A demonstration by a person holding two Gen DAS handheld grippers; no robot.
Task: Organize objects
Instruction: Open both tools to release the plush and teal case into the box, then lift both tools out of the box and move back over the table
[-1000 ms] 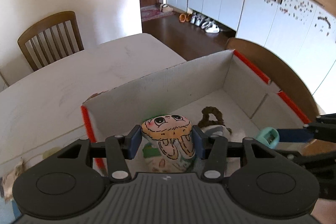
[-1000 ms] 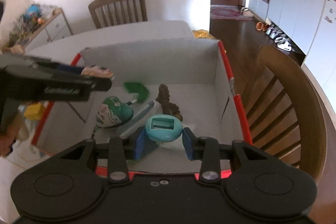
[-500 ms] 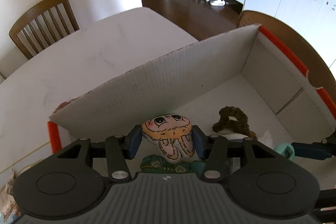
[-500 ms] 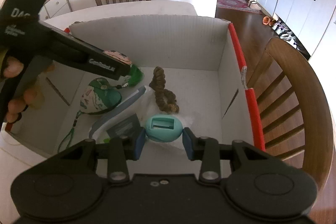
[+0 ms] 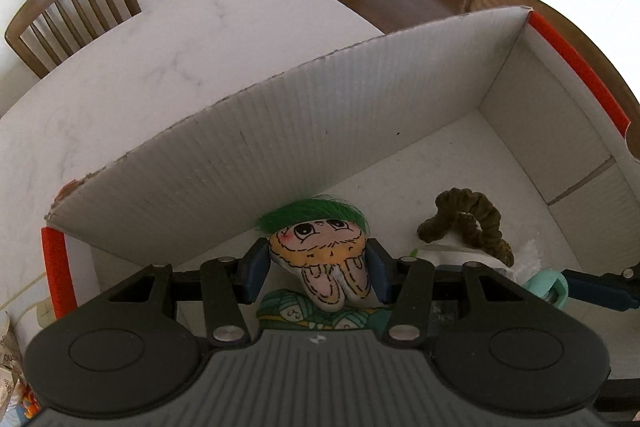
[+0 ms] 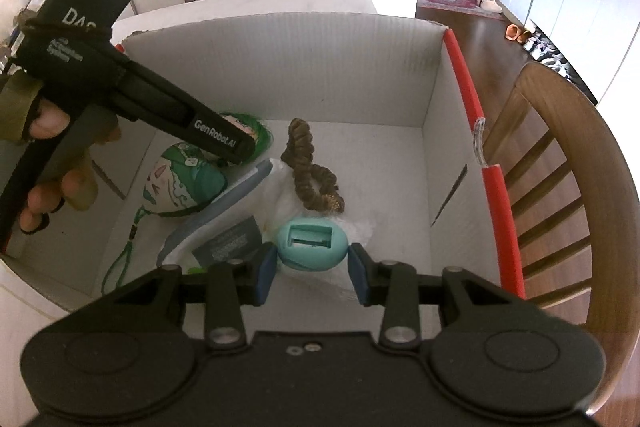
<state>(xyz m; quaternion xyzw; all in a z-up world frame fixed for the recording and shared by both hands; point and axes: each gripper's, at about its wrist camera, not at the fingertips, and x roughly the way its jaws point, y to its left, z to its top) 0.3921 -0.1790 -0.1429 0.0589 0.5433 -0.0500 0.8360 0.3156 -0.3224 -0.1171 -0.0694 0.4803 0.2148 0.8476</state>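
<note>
1. Left claw clenches a green-haired doll low inside the box, near its far wall.
2. Right claw grips a teal egg-shaped case over crowded contents; bare floor lies toward the red-edged side.

Right gripper has its blue pads clamped on a teal egg-shaped thing, low inside the white cardboard box. Just ahead of it lies a brown scrunchie on white plastic. Off to its left the left gripper angles in, over a green plush pouch.
</note>
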